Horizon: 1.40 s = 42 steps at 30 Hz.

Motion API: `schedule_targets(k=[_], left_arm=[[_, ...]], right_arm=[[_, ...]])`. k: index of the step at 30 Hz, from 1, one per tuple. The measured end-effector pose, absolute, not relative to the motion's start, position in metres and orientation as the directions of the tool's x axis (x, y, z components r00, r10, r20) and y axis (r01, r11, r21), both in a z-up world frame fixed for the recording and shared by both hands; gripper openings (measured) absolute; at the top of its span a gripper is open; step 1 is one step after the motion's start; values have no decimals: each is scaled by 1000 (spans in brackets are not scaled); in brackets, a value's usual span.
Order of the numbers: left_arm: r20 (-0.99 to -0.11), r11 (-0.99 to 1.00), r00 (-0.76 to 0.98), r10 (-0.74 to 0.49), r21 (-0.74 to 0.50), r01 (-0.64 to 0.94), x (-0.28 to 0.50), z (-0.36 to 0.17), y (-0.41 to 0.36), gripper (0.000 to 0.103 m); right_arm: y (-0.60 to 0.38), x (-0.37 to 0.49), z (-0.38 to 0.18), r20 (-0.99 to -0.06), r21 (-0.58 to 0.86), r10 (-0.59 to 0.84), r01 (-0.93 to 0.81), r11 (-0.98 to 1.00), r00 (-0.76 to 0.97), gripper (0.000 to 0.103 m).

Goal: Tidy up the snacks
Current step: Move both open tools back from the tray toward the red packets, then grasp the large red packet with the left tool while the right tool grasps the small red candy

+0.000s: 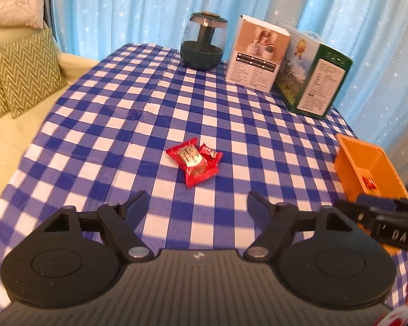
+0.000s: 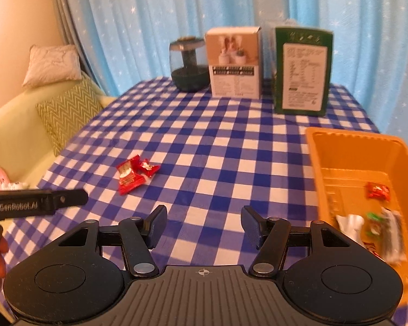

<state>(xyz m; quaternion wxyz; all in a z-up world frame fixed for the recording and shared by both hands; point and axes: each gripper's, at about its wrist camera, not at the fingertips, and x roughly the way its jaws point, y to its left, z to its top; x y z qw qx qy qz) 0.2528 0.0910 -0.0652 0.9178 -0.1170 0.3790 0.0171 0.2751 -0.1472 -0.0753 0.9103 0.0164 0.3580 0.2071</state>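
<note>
Both grippers empty above the checked tablecloth [image 1: 176,103]

Left gripper [image 1: 195,203] gapes wide short of the red snack packets [image 1: 195,163] — right gripper [image 2: 204,224] half open, touching nothing, beside the orange bin [image 2: 348,146].

My left gripper [image 1: 195,203] stands with its jaws apart and nothing between them, low in the frame. Just above, at centre, two red snack packets [image 1: 195,161] lie touching on the blue checked tablecloth [image 1: 117,125]. At right — the orange bin [image 1: 367,168], the right gripper [image 1: 380,214] crossing its near edge.
</note>
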Motion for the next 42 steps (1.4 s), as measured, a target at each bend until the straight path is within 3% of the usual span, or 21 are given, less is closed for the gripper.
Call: schedule_targets(k=[13,15,24,30,32,42], left_arm=[[-697,941,707,-117,-305,-145,336,-114,115,54],[-709,939,693,-129,-311,-144,345,-121,115,43],[-770,992,632,-90,-124,-10,359,-124,111,30],[-777,996,624,-83,-79,34,346,-122,139,28],[-773,994,626,-98,-106,26,338,-123,149,28],[-747,984,649,-147,-180,16,325,-128,167,32]], right_arm=[[-119,335,-119,-676,169,389,-382,908,625,61],[-118,341,-123,-679,167,384,-378,911,626,61],[-97,359,-129,-672,117,405,-451,885,620,61],[-63,371,-132,-646,80,479,-572,816,594,59],[-49,374,-134,-637,61,507,-617,784,581,51],[14,384,-160,-669,-131,508,-759,638,543,34]])
